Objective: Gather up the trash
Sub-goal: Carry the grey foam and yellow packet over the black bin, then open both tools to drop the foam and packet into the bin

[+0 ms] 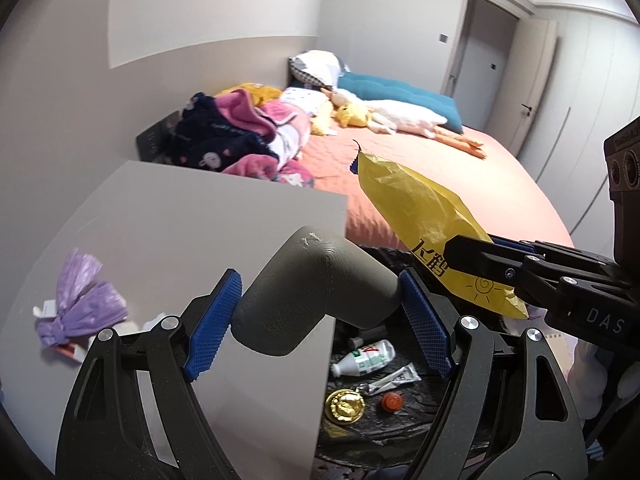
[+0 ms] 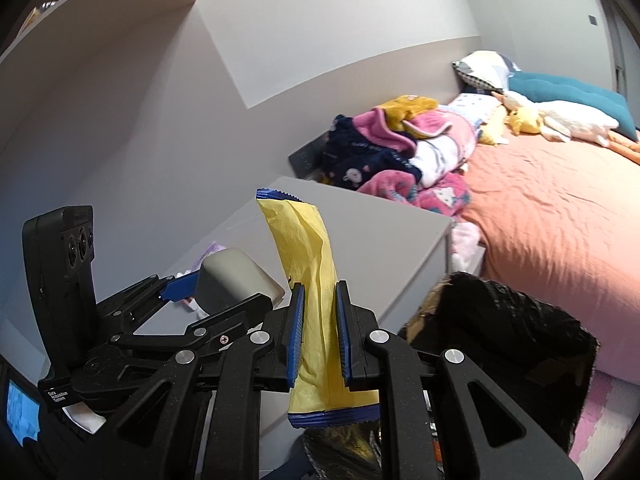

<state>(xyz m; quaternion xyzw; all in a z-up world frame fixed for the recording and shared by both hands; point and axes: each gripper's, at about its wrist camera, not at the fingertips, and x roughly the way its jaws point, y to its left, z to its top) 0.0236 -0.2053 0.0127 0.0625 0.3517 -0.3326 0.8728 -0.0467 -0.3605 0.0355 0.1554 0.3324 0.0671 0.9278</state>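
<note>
My left gripper [image 1: 320, 280] is shut on a grey elbow-shaped piece [image 1: 308, 292], its blue pads pressing both sides. It hangs at the edge of the grey nightstand [image 1: 200, 220], above a black trash bag [image 1: 404, 416]. In from the right comes my right gripper [image 1: 456, 252], shut on a yellow snack packet [image 1: 416, 208] that sticks up and to the left. In the right wrist view the right gripper [image 2: 318, 292] clamps the packet [image 2: 308, 248] upright. To its left the left gripper [image 2: 224, 292] carries the grey piece [image 2: 232, 276].
The black bag [image 2: 500, 312] holds a white bottle [image 1: 366, 358], a tube [image 1: 396, 378], a gold lid [image 1: 344, 404] and an orange cap [image 1: 391, 401]. A knotted purple bag [image 1: 80, 300] lies on the nightstand. Behind is an orange bed [image 1: 440, 160] with piled clothes [image 1: 240, 132].
</note>
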